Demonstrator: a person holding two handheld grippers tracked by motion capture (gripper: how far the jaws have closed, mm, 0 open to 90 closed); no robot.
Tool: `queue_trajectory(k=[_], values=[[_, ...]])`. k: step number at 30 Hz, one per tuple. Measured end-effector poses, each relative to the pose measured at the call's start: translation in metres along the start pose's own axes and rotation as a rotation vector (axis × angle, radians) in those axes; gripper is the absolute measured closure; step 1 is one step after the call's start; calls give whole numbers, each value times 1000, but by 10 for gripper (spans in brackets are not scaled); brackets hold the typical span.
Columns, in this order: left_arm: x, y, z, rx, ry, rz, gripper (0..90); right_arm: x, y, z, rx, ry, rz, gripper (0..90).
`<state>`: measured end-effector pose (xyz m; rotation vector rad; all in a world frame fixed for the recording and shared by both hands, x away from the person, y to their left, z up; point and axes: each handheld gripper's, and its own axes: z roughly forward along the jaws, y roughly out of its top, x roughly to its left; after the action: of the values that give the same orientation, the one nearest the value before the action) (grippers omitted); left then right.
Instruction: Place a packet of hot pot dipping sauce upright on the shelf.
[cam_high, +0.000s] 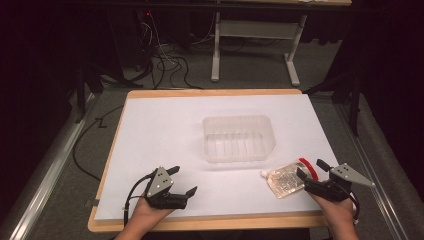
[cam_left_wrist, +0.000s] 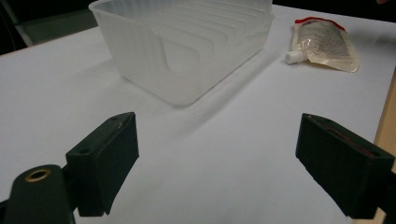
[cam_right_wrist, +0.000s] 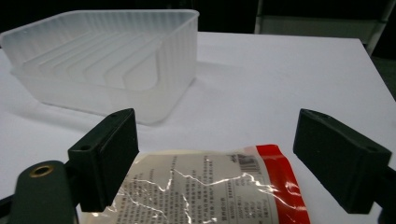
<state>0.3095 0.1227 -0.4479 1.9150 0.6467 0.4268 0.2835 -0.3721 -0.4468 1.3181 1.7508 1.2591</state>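
Right gripper (cam_high: 311, 170) jaws spread wide, straddling the red-edged end of the spout pouch (cam_high: 287, 178) without pinching it; pouch flat on the white sheet, just near-right of the clear ribbed tray (cam_high: 239, 139). Tray interior looks bare to me. Left gripper (cam_high: 183, 180) near-left of the tray, well apart from it, jaws spread over bare sheet.

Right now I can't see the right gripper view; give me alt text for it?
The right gripper hangs with its black jaws wide open on either side of a clear spout pouch with a red end, lying flat on the white table; the pads are not pressing it. Beyond it stands an empty translucent plastic tub.
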Motion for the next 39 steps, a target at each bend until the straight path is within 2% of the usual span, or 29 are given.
queue_trajectory(k=[8,18,26,29,31,32,33,36,38,39], values=[[1,0,1,0,6,-1,123,10,4,-2,-3,33,-26,84],[2,0,1,5,4,-5,118,14,4,-1,2,53,-49,83],[0,0,2,6,-8,-3,118,17,3,0,28,62,-74,106],[-1,2,3,-2,-10,-2,119,20,0,0,51,79,-86,150],[-1,3,4,1,-14,0,119,23,-2,0,81,92,-91,170],[-2,3,5,2,-18,3,119,26,-5,2,115,107,-90,204],[-2,3,6,6,-21,6,119,26,-5,2,115,107,-90,204],[-3,4,8,6,-27,10,120,30,-10,6,164,134,-99,255],[-3,4,8,5,-29,11,120,35,-13,10,201,169,-117,305],[-3,4,8,5,-29,11,120,35,-13,10,201,169,-117,305]])
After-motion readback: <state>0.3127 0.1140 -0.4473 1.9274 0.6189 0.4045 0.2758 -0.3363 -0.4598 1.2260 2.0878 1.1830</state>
